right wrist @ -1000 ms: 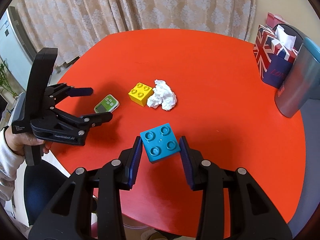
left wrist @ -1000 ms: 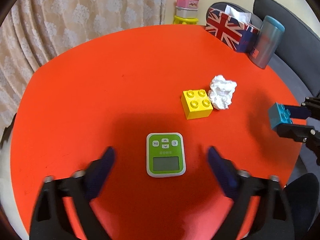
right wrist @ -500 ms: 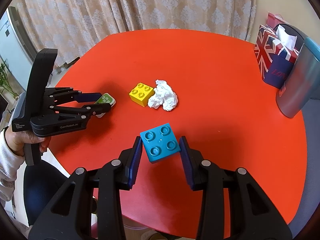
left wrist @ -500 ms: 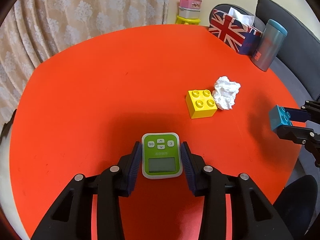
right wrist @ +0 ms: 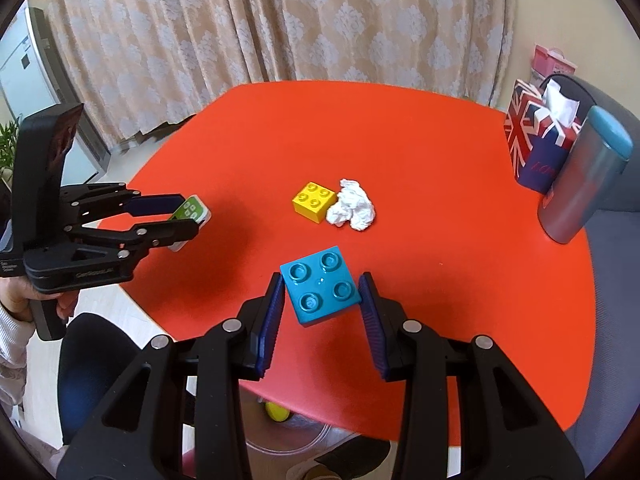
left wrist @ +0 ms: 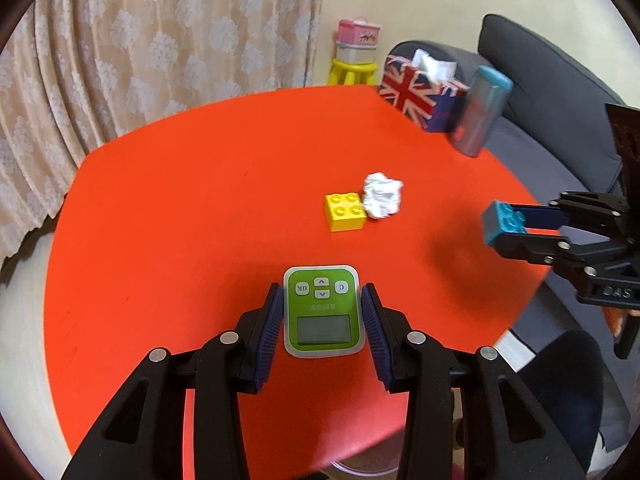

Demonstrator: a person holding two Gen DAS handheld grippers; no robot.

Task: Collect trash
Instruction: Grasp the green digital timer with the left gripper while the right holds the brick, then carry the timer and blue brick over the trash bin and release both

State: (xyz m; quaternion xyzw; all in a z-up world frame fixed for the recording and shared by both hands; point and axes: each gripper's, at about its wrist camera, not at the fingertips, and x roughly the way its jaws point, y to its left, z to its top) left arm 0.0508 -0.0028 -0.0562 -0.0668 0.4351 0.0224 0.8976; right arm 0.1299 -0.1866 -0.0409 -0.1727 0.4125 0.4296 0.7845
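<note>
My left gripper (left wrist: 322,304) is shut on a green timer (left wrist: 323,314) with a grey screen, lifted off the red table (left wrist: 192,208). From the right wrist view the same left gripper (right wrist: 188,214) holds the timer (right wrist: 191,209) above the table's left edge. My right gripper (right wrist: 322,294) is shut on a blue brick (right wrist: 320,288), held above the table; the left wrist view shows that blue brick (left wrist: 502,222) at the right. A crumpled white tissue (left wrist: 382,195) lies on the table, touching a yellow brick (left wrist: 345,211).
A Union Jack tissue box (left wrist: 422,96) and a grey-blue tumbler (left wrist: 482,114) stand at the table's far right edge. A grey sofa (left wrist: 560,92) is behind them. A curtain (right wrist: 280,20) hangs at the back. A clear bin (right wrist: 296,436) shows under the near edge.
My left gripper closed on the green timer and lifted it off the table, drawing back. My right gripper, still holding the blue brick, rose a little.
</note>
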